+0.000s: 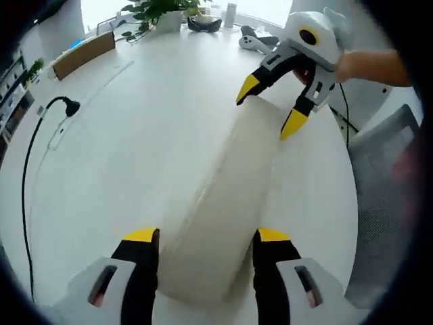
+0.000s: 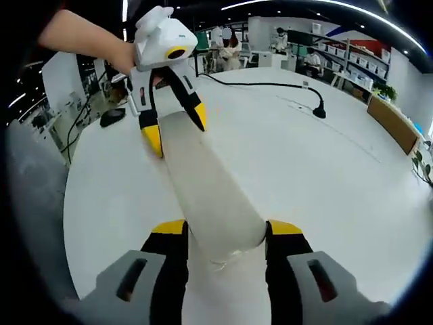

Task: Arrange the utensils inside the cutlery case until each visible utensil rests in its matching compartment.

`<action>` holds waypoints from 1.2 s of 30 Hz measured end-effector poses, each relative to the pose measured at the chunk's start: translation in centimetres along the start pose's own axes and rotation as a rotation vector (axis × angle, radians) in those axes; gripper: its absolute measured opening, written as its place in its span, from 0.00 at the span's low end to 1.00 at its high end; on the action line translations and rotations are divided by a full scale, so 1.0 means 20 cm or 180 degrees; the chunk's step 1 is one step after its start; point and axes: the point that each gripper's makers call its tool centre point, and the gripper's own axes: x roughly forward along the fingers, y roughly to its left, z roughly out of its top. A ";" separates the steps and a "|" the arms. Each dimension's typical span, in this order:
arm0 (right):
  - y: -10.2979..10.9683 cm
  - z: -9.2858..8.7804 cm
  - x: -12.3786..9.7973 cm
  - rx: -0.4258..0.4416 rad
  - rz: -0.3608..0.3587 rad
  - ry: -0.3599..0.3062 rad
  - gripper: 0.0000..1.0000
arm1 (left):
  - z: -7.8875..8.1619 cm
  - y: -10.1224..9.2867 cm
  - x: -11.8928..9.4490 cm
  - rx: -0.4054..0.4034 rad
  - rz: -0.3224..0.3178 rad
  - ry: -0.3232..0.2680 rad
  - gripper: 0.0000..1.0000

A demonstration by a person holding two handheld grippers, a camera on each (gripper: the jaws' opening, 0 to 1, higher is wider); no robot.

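white round table (image 1: pixel 135 176) carries the scene, set in an open office. nearest in the left gripper view, the left gripper (image 1: pixel 206 237) has its two black, yellow-tipped jaws standing either side of one end of a long, pale, translucent cutlery case (image 1: pixel 216 217); the jaws lie against the sides of the case, pinching it. the case runs away from the camera across the tabletop, lid closed, its contents not discernible. at its far end the right gripper (image 1: pixel 265 112), white-bodied with yellow tips, straddles the other end, one tip at each side of the case, held by a hand (image 1: pixel 369 66). beyond, a black cable (image 1: pixel 30 156) curves along the table's left side, and a potted plant (image 1: pixel 159 12) and a game controller (image 1: pixel 257 42) sit at the far edge. a grey chair (image 1: pixel 385 169) stands beside the table at right.

the right gripper view gives the reverse aspect: near jaws close on the case end (image 2: pixel 223 230), the case extends away, and the left gripper (image 2: pixel 172 128) spans the far end. farther off, a cable plug (image 2: pixel 318 112) rests on the table and shelving (image 2: pixel 352 51) lines the background; people stand in the distance.
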 end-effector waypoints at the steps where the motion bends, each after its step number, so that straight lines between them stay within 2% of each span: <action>1: 0.00 0.00 0.00 0.0003 0.0006 -0.0003 0.43 | -0.01 0.01 0.00 -0.0050 0.0008 -0.0038 0.61; 4: 0.02 -0.01 0.00 0.0051 0.0030 -0.0032 0.43 | -0.05 0.03 -0.02 -0.0086 0.0085 -0.0053 0.70; 7: 0.05 0.00 -0.01 0.0345 0.0112 -0.0144 0.49 | -0.08 0.04 -0.04 -0.0159 0.0123 -0.0075 0.72; 9: 0.06 0.02 -0.04 0.0566 0.0158 -0.0298 0.55 | -0.08 0.04 -0.07 -0.0252 0.0144 -0.0196 0.72; 11: 0.05 0.02 -0.06 0.0714 0.0087 -0.0374 0.57 | -0.08 0.06 -0.13 -0.0532 0.0243 -0.0372 0.69; 12: 0.04 0.02 -0.07 0.0808 0.0067 -0.0417 0.59 | -0.08 0.05 -0.16 -0.0731 0.0232 -0.0488 0.67; 13: 0.03 0.02 -0.08 0.0886 0.0049 -0.0461 0.60 | -0.07 0.05 -0.18 -0.0785 0.0237 -0.0605 0.66; 14: 0.00 0.01 -0.08 0.0999 0.0019 -0.0503 0.62 | -0.06 0.06 -0.21 -0.0846 0.0334 -0.0749 0.68; 17: -0.05 0.02 -0.13 0.1376 -0.0068 -0.0724 0.65 | -0.11 0.09 -0.25 -0.1048 0.0529 -0.0823 0.72; 19: -0.05 0.02 -0.16 0.1538 -0.0114 -0.0783 0.63 | -0.11 0.09 -0.28 -0.1245 0.0569 -0.0995 0.71; 20: -0.06 0.02 -0.16 0.1547 -0.0170 -0.0785 0.61 | -0.13 0.10 -0.29 -0.1350 0.0678 -0.1018 0.69; 21: -0.07 0.00 -0.18 0.1474 -0.0282 -0.0749 0.59 | -0.14 0.10 -0.30 -0.1325 0.0720 -0.1036 0.66; 22: -0.07 -0.01 -0.18 0.1459 -0.0322 -0.0738 0.58 | -0.15 0.09 -0.30 -0.1323 0.0716 -0.1041 0.63; 25: -0.04 -0.01 -0.20 0.1647 -0.0337 -0.0810 0.57 | -0.15 0.06 -0.30 -0.1452 0.0733 -0.1168 0.63; 28: -0.03 -0.01 -0.21 0.1796 -0.0417 -0.0878 0.51 | -0.14 0.05 -0.31 -0.1725 0.0740 -0.1392 0.59; 29: -0.04 -0.01 -0.21 0.1874 -0.0438 -0.0900 0.49 | -0.14 0.05 -0.33 -0.1797 0.0773 -0.1463 0.58; 31: 0.00 0.03 -0.22 0.2138 -0.0249 -0.1074 0.38 | -0.14 0.08 -0.36 -0.1770 0.0892 -0.1542 0.54; 32: -0.03 0.03 -0.23 0.2399 -0.0325 -0.1197 0.37 | -0.14 0.09 -0.37 -0.1831 0.0920 -0.1553 0.54; 34: -0.05 0.03 -0.24 0.2529 -0.0344 -0.1340 0.41 | -0.11 0.08 -0.38 -0.1992 0.0859 -0.1709 0.55; 35: -0.05 0.02 -0.24 0.2592 -0.0337 -0.1339 0.40 | -0.09 0.07 -0.38 -0.2163 0.0755 -0.1811 0.54; 36: -0.05 0.01 -0.24 0.2614 -0.0330 -0.1324 0.38 | -0.08 0.08 -0.38 -0.2243 0.0743 -0.1872 0.54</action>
